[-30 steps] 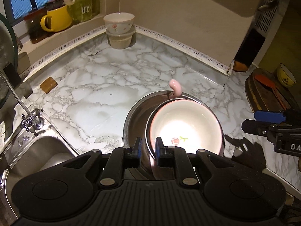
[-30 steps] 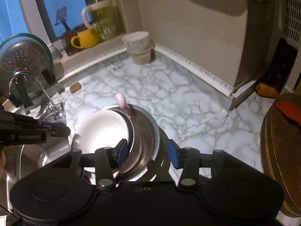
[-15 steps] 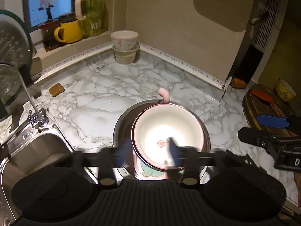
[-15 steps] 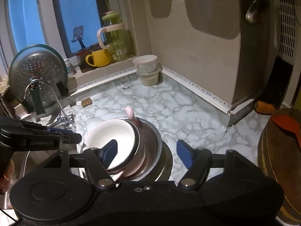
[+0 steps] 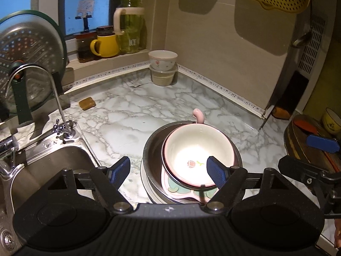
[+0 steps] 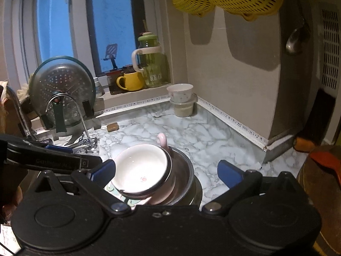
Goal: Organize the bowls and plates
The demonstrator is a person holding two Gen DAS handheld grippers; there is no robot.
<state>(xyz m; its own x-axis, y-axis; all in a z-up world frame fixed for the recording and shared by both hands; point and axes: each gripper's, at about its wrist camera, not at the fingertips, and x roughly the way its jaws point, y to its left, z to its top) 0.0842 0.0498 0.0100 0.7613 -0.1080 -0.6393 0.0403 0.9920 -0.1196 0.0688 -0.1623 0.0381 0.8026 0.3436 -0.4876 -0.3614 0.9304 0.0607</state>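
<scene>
White bowl point(image 5: 199, 149) nested in steel bowl point(image 5: 152, 149) on marble counter point(image 5: 132, 115). Left gripper point(image 5: 169, 169) and right gripper point(image 6: 166, 169) released, jaws still opening, gripping nothing.

White flower-print bowl point(image 5: 199, 149) nested upright in steel bowl point(image 5: 153, 147) — marble counter

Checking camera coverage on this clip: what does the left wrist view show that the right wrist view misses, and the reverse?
Only the left wrist view shows the sink basin and a small yellow bowl at far right. Only the right wrist view shows a hanging ladle. Both show the white bowl stacked in a steel bowl on the marble counter, and both grippers, jaws opening and clear of the bowls.
</scene>
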